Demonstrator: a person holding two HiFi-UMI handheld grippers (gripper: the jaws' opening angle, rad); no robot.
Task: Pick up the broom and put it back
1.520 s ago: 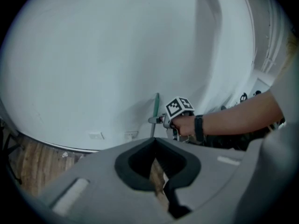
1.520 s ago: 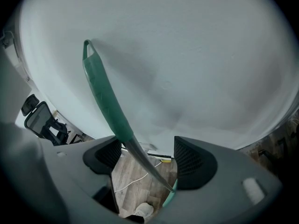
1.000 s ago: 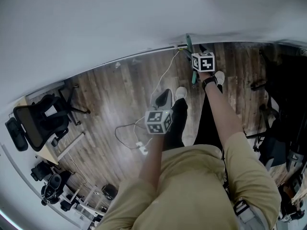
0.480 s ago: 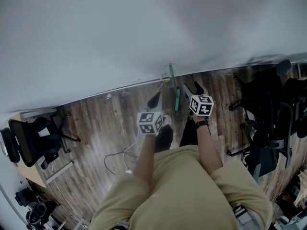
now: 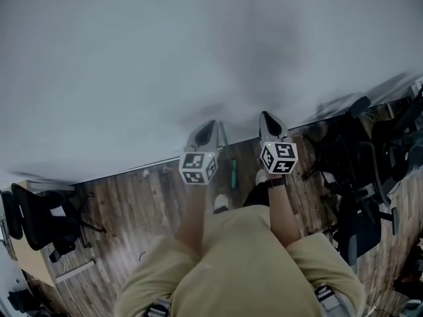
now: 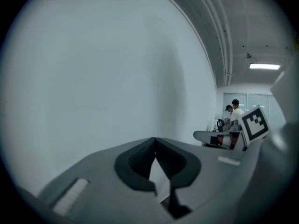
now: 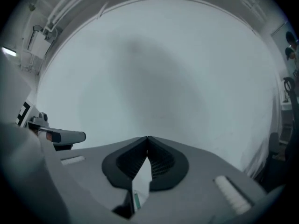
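Broom (image 5: pixel 233 174) looks back at the wall (image 5: pixel 198 58), six o'clock; left gripper (image 6: pixel 155 140) and right gripper (image 7: pixel 147 139) (just closed) pressed together, empty; I'd simply lower them.

I see both grippers side by side, close before the wall (image 5: pixel 198 58), with the left gripper (image 5: pixel 206 129) on the left and the right gripper (image 5: pixel 268 120) near it on the right. Below and between them, the broom (image 5: pixel 233 174) is at the foot of the wall, on the floor (image 5: pixel 132 203). An office chair (image 5: pixel 36 220) sits well off to the left on that floor, and more chairs (image 5: pixel 370 177) crowd the right side. In the left gripper view, two people (image 6: pixel 233 118) stand far off to the right, beyond the right gripper's marker cube (image 6: pixel 254 122).
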